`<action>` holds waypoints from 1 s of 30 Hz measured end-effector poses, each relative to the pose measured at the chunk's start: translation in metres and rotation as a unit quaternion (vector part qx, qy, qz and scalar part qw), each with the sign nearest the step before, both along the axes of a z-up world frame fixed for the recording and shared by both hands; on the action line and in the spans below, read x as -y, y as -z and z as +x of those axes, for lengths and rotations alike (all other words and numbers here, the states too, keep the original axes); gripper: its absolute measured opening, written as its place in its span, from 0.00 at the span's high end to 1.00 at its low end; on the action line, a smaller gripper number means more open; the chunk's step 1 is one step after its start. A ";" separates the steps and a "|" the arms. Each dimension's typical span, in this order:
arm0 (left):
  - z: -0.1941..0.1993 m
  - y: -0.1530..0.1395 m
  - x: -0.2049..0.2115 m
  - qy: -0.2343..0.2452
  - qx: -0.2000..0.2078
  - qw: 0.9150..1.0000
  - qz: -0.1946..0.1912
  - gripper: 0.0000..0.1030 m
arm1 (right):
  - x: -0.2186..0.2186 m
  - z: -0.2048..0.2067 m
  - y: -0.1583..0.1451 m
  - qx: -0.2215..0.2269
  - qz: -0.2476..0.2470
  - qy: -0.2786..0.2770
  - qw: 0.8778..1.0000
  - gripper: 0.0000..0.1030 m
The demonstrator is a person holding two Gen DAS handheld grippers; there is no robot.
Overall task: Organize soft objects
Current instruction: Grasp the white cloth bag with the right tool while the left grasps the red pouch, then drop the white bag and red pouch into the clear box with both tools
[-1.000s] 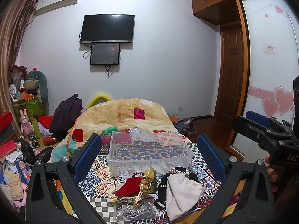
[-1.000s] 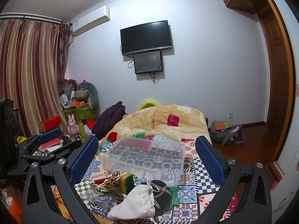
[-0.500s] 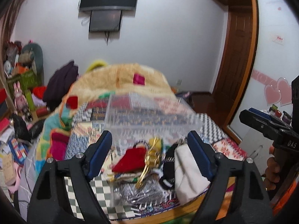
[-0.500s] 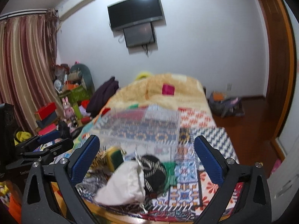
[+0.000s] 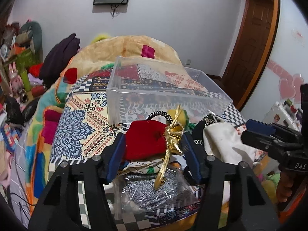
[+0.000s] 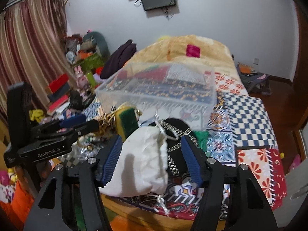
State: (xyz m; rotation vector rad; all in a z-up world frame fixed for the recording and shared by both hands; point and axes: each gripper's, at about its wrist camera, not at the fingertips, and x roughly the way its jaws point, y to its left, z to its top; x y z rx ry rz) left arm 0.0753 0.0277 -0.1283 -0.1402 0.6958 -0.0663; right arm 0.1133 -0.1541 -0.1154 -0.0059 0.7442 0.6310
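A pile of soft things lies on the patterned bed cover in front of an empty clear plastic box (image 5: 165, 88) (image 6: 159, 88). My left gripper (image 5: 153, 152) straddles a red velvet pouch (image 5: 146, 140) tied with a gold ribbon; the blue pads stand at its two sides. My right gripper (image 6: 152, 154) straddles a white drawstring bag (image 6: 142, 163) (image 5: 227, 142), pads at its sides with a small gap on the right. A yellow-green sponge (image 6: 128, 121), a black patterned pouch (image 6: 177, 134) and a silver bag (image 5: 154, 190) lie among them.
A tan blanket (image 5: 127, 48) is heaped behind the box. Clutter and boxes (image 6: 59, 92) crowd the floor at the left by the curtain. A wooden door (image 5: 252, 44) stands at the right. The bed's near edge (image 6: 173, 217) lies just under the grippers.
Both grippers have moved forward and down onto the pile and their jaws have narrowed, the left around the red pouch, the right around the white bag.
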 end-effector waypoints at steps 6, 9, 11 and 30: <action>0.007 0.016 0.000 0.016 -0.027 1.000 0.001 0.65 | -0.014 0.008 0.018 -0.027 -0.030 -0.023 0.999 0.60; 0.012 0.025 -0.003 0.024 -0.043 0.999 -0.012 0.76 | -0.013 0.009 0.021 -0.028 -0.034 -0.021 0.999 0.71; 0.013 0.025 -0.004 0.025 -0.041 0.999 -0.014 0.79 | -0.011 0.008 0.020 -0.025 -0.033 -0.019 0.999 0.79; -0.021 -0.037 -0.013 0.017 0.052 0.998 -0.023 0.88 | -0.005 -0.006 -0.031 0.055 0.012 0.003 0.998 0.93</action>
